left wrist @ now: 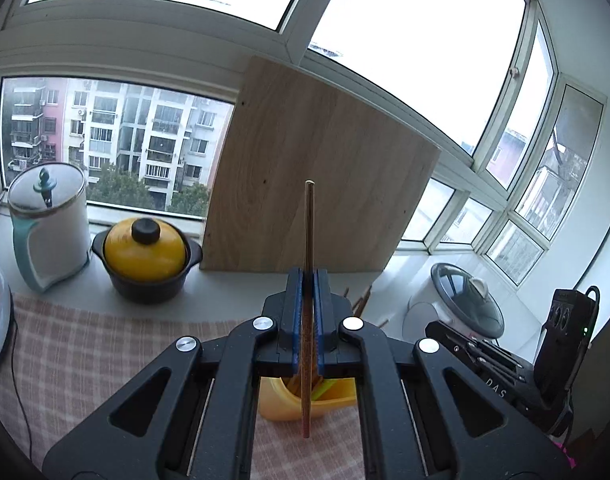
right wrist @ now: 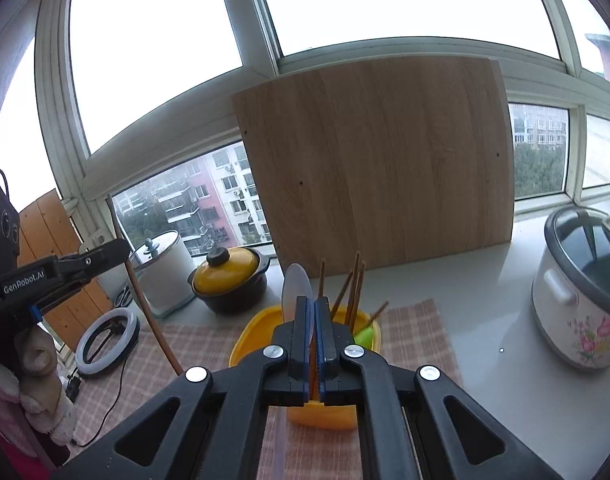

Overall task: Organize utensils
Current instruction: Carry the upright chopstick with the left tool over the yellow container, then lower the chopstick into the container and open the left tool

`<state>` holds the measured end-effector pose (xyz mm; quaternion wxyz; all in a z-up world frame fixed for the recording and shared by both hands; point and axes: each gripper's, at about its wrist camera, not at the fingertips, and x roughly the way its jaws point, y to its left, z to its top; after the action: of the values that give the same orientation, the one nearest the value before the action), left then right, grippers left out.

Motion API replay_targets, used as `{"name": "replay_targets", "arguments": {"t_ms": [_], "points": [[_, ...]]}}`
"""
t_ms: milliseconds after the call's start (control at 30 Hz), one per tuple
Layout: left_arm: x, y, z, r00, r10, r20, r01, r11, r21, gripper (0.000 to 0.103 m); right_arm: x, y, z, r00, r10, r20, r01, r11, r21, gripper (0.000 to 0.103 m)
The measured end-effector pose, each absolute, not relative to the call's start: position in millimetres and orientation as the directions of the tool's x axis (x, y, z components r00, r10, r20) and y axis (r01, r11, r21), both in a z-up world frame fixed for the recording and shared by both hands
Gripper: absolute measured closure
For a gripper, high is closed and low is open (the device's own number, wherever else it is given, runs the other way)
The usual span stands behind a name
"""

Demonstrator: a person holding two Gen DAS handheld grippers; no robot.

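Gripping a slim brown wooden chopstick between the closed jaws of my left gripper, I hold it upright, long axis vertical, tip up, above the yellow plastic utensil holder on the checked cloth. My right gripper is clamped on a translucent plastic spoon, bowl upward. Both pieces look lifted out for sorting; next each needs lowering end-first into its proper place.
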<state>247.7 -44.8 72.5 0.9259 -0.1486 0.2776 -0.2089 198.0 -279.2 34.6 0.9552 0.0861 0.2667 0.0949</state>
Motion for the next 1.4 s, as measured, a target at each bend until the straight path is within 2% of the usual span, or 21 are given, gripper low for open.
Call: {"name": "replay_targets", "arguments": {"t_ms": [267, 800, 1400], "points": [[284.6, -53.2, 69.5, 0.749, -0.480, -0.458, 0.300, 0.861, -0.411, 0.100, 229.8, -270.1, 43.6, 0.862, 0.192, -0.468, -0.129, 0.978, 0.164, 0.103], [305.1, -80.1, 35.9, 0.732, -0.450, -0.511, 0.310, 0.888, -0.339, 0.100, 275.1, -252.2, 13.1, 0.861, 0.132, -0.492, -0.106, 0.991, 0.081, 0.103], [293.9, -86.3, 18.8, 0.700, -0.465, -0.543, 0.325, 0.883, -0.338, 0.100, 274.9, -263.4, -7.5, 0.829, 0.170, -0.532, -0.101, 0.983, 0.156, 0.103]]}}
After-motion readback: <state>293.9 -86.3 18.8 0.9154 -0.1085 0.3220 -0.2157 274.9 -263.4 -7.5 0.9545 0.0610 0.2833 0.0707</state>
